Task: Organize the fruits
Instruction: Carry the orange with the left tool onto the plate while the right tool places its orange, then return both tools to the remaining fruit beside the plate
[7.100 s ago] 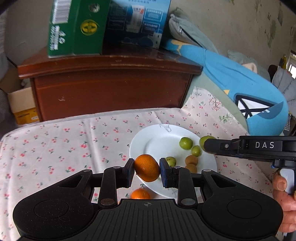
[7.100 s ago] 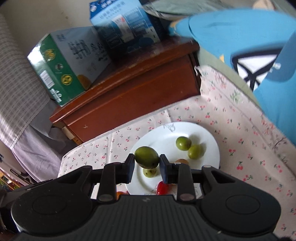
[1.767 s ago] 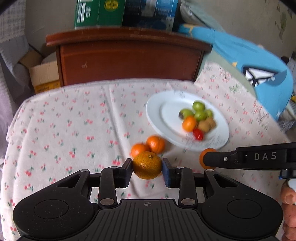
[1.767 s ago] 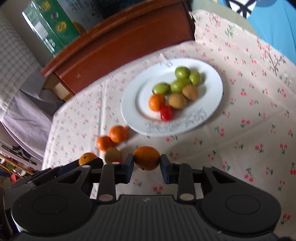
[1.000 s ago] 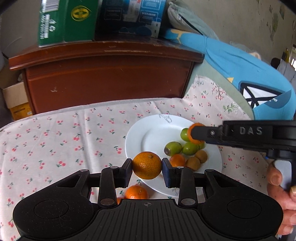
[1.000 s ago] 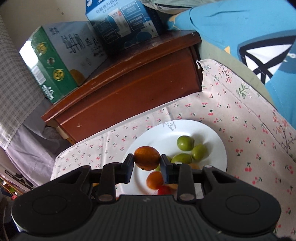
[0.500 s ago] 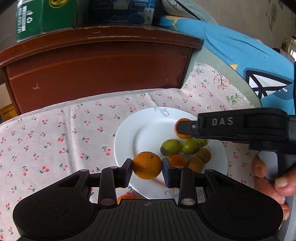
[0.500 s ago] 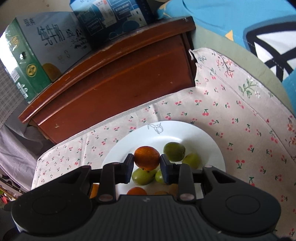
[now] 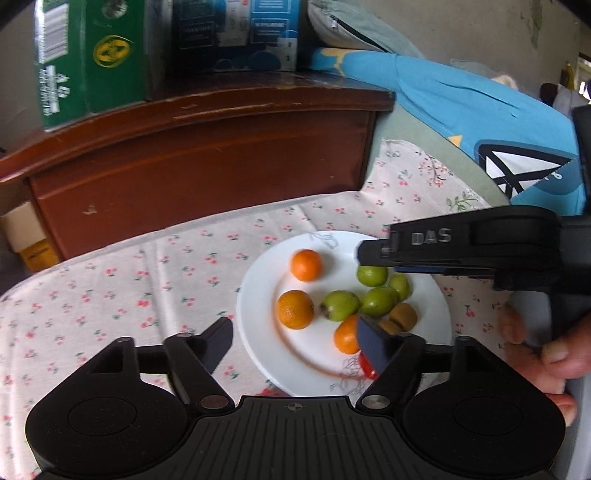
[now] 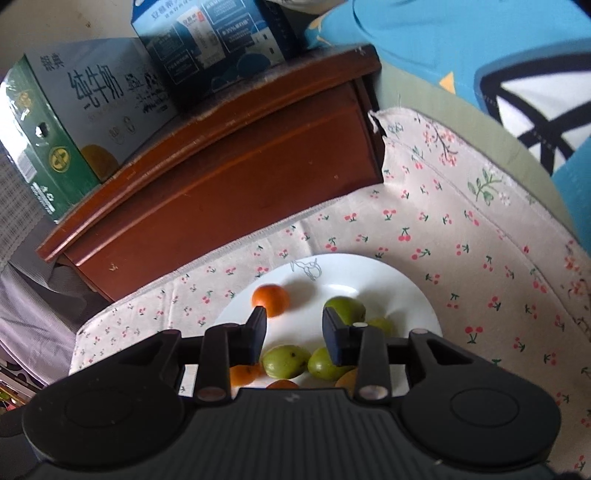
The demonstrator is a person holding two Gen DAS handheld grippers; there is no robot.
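A white plate [image 9: 264, 284] on the cherry-print cloth holds three oranges, several green fruits [image 9: 340, 304] and brown kiwis [image 9: 402, 314]. My left gripper [image 9: 295, 345] hangs over the plate's near edge, its jaws opening wide. Just beyond it an orange [image 9: 295, 309] lies free on the plate, with no pad touching it. My right gripper [image 10: 295, 332] reaches in from the right [image 9: 364, 254], its jaws opening with nothing between them. Another orange [image 10: 270, 299] rests on the plate [image 10: 388, 288] just past its left finger. A green fruit [image 10: 345, 310] sits behind the right finger.
A dark wooden cabinet [image 9: 207, 162] stands behind the table, carrying a green carton [image 9: 92, 62] and a blue carton [image 9: 236, 33]. Blue bedding [image 9: 480, 122] lies to the right. A person's hand [image 9: 546, 354] grips the right tool's handle.
Both grippers have let go of their oranges, which now lie on the plate. The left jaws have spread wide and the right jaws a little.
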